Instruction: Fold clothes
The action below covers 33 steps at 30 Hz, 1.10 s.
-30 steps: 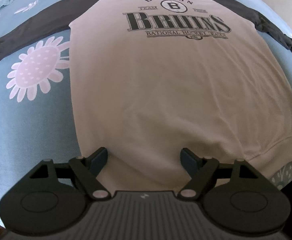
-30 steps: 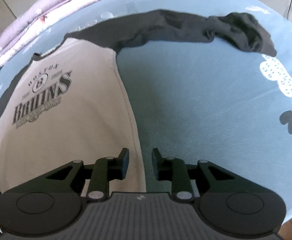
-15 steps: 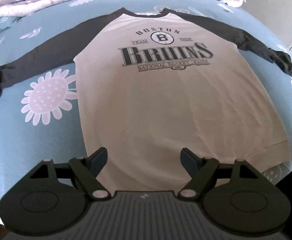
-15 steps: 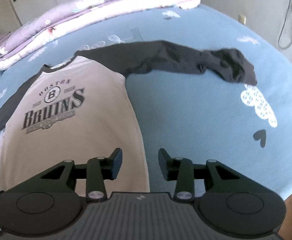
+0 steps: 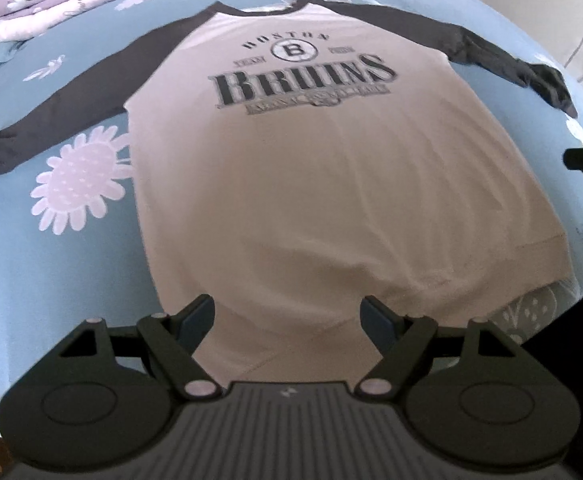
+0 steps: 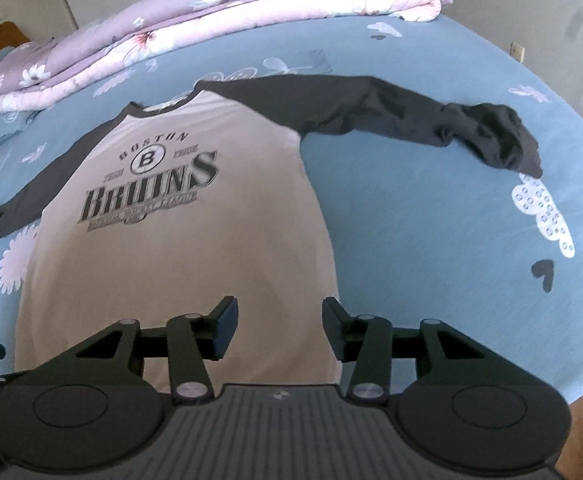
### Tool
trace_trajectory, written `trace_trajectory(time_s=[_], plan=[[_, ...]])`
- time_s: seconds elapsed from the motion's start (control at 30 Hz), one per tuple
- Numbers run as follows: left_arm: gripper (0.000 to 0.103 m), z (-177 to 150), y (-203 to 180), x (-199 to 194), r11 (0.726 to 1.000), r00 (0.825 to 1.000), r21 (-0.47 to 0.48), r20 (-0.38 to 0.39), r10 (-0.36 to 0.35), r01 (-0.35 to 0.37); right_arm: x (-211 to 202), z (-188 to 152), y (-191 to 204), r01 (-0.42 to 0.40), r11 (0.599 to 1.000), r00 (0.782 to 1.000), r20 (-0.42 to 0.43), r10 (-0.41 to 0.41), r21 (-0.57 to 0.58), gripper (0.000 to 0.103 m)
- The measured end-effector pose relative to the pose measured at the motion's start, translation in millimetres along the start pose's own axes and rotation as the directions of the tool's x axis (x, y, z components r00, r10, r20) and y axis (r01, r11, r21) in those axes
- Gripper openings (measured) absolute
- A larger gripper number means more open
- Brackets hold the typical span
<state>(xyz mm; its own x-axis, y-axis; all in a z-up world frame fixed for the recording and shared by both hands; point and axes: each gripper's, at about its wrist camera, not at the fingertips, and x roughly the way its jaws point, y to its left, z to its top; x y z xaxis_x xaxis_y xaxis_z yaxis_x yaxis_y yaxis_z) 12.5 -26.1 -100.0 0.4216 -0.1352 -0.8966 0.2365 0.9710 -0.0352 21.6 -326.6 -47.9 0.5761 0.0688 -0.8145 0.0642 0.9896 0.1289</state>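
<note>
A blue bedsheet with pale flower prints covers the bed and fills most of both views. At its far end lies a folded lilac quilt patterned with flowers. Spread flat on the sheet, front side up, is the long-sleeved shirt, cream in the body with dark grey sleeves and a "Boston Bruins" print on the chest. Its sleeves reach out to either side; the sleeve on the right of the view ends in a bunched, crumpled cuff, while the other sleeve lies smoother and runs to the left edge. The hem lies nearest the cameras, with a slight ripple along it. The left gripper hovers over the hem area with its fingers spread wide, holding nothing. The right gripper hangs above the shirt's right side seam near the hem, its fingers also parted and gripping nothing.
</note>
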Motion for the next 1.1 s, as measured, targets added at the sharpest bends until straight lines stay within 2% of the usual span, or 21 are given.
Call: trace_trajectory(time_s=[0.37, 0.87, 1.1], plan=[[0.079, -4, -19, 3, 0.999, 1.000, 0.046, -0.004, -0.022, 0.022, 1, -9, 5, -0.001, 1.000, 1.000, -0.020, 0.001, -0.007, 0.054], [0.079, -12, -19, 22, 0.998, 0.998, 0.044, -0.047, -0.052, 0.055, 10, -10, 4, 0.006, 1.000, 0.999, -0.048, -0.007, -0.011, 0.055], [0.079, -18, -15, 35, 0.998, 0.994, 0.033, -0.089, -0.056, 0.059, 21, -14, 6, -0.034, 0.999, 0.996, -0.088, 0.032, -0.029, 0.055]])
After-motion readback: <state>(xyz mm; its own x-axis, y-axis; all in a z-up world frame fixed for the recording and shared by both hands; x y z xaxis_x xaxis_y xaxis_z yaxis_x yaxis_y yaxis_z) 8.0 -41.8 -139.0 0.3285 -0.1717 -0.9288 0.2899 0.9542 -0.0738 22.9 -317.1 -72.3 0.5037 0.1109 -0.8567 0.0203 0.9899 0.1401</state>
